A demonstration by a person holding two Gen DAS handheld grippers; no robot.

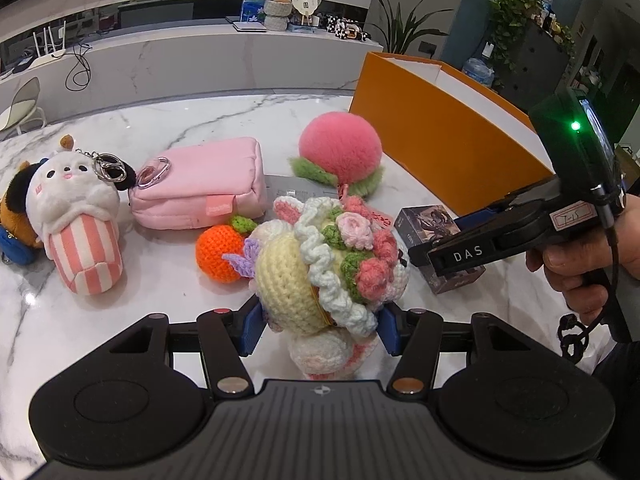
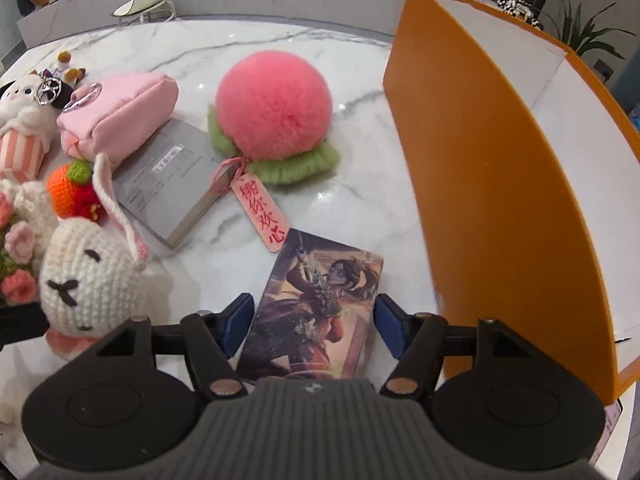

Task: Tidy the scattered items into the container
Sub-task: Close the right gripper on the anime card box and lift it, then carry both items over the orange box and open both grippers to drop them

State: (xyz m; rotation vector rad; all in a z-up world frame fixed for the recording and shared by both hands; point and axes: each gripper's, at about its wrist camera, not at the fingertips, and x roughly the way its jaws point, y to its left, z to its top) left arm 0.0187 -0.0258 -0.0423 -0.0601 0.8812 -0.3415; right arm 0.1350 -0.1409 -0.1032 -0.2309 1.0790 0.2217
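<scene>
Beside the orange box [image 2: 500, 184] on the marble table [image 2: 340, 216], the left gripper [image 1: 320, 326] clamps a crocheted rabbit [image 1: 320, 276] between both pads. The right gripper [image 2: 314, 326], jaws wide, brackets a small picture box [image 2: 316, 308] lying near the orange box's wall.

crocheted bunny [image 1: 320, 276] with flower wreath sits upright on the marble, beside the crochet orange [image 1: 219, 251]. pink pouch [image 1: 200, 184] lies behind it, overlapping a grey book [image 2: 172, 184]. fluffy pink peach [image 2: 274, 112] rests near the open orange box [image 2: 500, 184]. illustrated card box [image 2: 316, 308] lies flat. striped plush [image 1: 76, 216] lies far left.
</scene>
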